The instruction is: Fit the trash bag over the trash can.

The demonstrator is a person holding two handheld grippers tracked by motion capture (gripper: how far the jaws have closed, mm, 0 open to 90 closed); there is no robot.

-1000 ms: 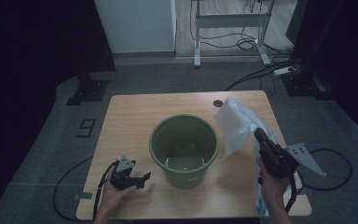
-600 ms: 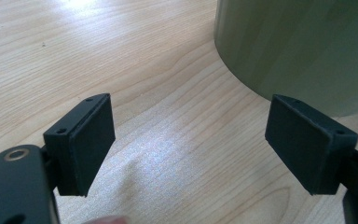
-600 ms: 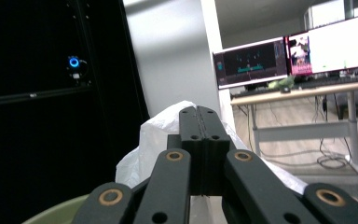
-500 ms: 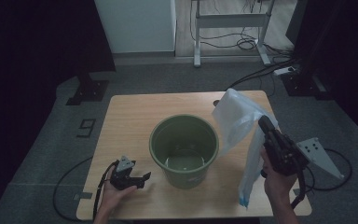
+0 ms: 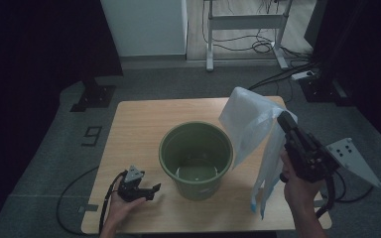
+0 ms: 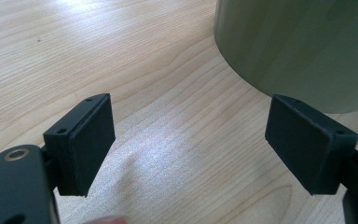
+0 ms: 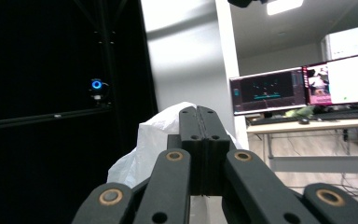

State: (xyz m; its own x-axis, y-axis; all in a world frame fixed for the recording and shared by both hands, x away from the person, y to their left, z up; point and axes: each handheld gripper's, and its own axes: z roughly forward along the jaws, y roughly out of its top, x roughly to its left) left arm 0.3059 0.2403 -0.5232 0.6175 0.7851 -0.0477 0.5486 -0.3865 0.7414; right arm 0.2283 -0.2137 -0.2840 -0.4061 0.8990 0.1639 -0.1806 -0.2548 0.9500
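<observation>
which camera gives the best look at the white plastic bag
The high view: the white plastic bag hangs whole from the shut right gripper, beside the green bucket. The right gripper view catches a bunched part behind its jaws.

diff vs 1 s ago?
The right gripper, shut on the white plastic bag, has lifted it off the table, so it now hangs beside the green bucket. The left gripper, open, and the bucket stayed put.

The left hand-held gripper (image 5: 151, 188) lies low on the tabletop (image 5: 139, 124), near its front left corner, jaws spread wide and level; the left hand (image 5: 121, 206) cups it from behind; the right hand-held gripper (image 5: 284, 118) is raised above the tabletop's right edge, jaws pressed together, tilted upward; the right hand (image 5: 297, 186) grips its body.
</observation>
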